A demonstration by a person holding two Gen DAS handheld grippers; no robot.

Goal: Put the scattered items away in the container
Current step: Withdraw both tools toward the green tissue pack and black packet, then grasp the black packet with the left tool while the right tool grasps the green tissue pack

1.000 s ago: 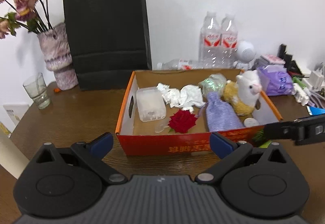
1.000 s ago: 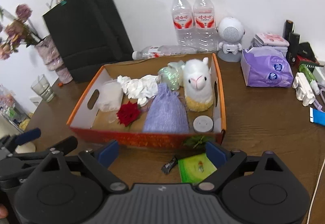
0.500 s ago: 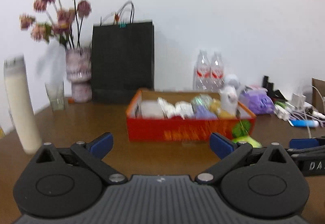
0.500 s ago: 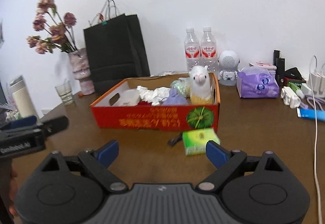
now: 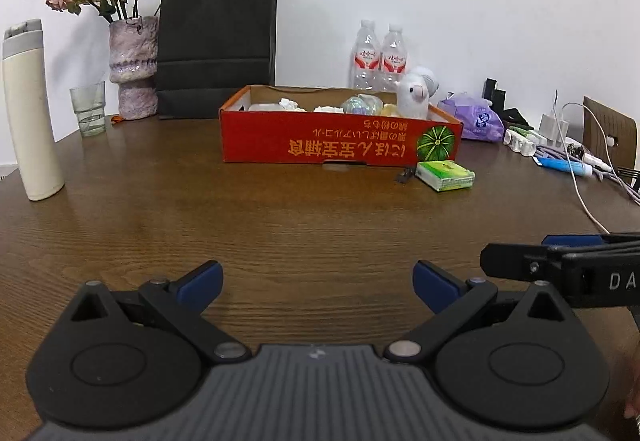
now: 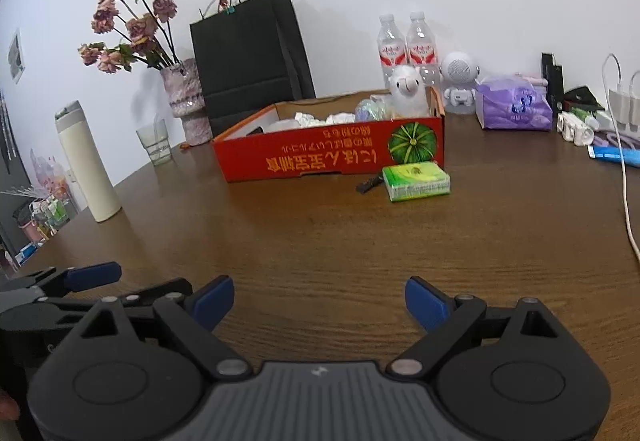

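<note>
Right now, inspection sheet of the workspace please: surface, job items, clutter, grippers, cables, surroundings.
Surface: dark wooden table, bare in the foreground.
Job's things: red cardboard box holding a white plush alpaca and crumpled white tissues; green tissue packet and small black clip lie outside, in front of it.
Clutter: cream tumbler, glass, two water bottles, purple wipes pack.
Grippers: left gripper and right gripper both open, empty.
Cables: white cable at the right edge.
Surroundings: white wall, black paper bag, vase of dried roses.
</note>
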